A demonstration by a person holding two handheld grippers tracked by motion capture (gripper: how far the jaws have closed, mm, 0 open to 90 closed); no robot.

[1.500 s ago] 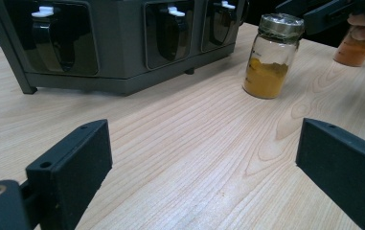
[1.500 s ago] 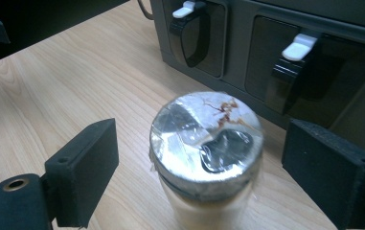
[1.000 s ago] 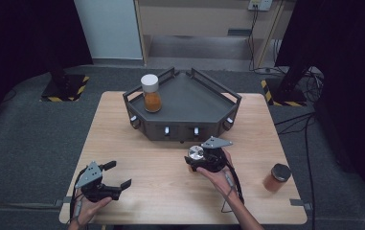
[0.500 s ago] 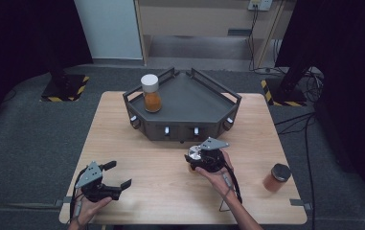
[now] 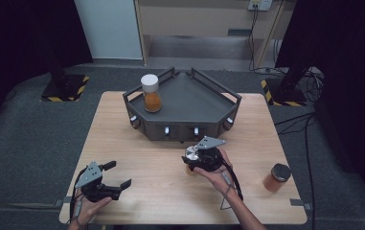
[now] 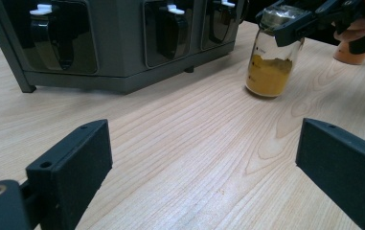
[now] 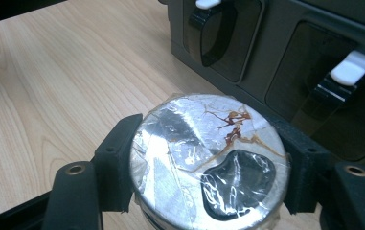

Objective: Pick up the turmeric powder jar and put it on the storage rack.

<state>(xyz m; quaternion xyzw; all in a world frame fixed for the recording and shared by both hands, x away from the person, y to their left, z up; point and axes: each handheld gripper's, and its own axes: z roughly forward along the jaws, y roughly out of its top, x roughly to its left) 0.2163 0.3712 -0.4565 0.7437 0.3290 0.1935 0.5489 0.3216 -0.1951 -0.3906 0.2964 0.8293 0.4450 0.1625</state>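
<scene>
Right gripper (image 5: 200, 158): clamped on foil-sealed jar (image 7: 209, 160) at the neck, one jaw on each side of the rim; grip placed high, probably so the glass body stays free for lifting and setting down. Jar of yellow powder (image 6: 272, 60), upright on the wooden table (image 5: 161, 191), near centre, just in front of the grey tray's (image 5: 189, 103) near wall.

Left gripper (image 5: 104, 184): jaws spread wide, nothing between them; parked at the near left corner, well apart from the jar, seemingly kept clear of the working hand.

White-lidded jar (image 5: 151, 93): orange contents, standing inside the tray at its far left, likely the model for where jars belong.

Dark-lidded jar (image 5: 276, 178): near right edge of table, apart from everything, apparently awaiting its turn.
</scene>
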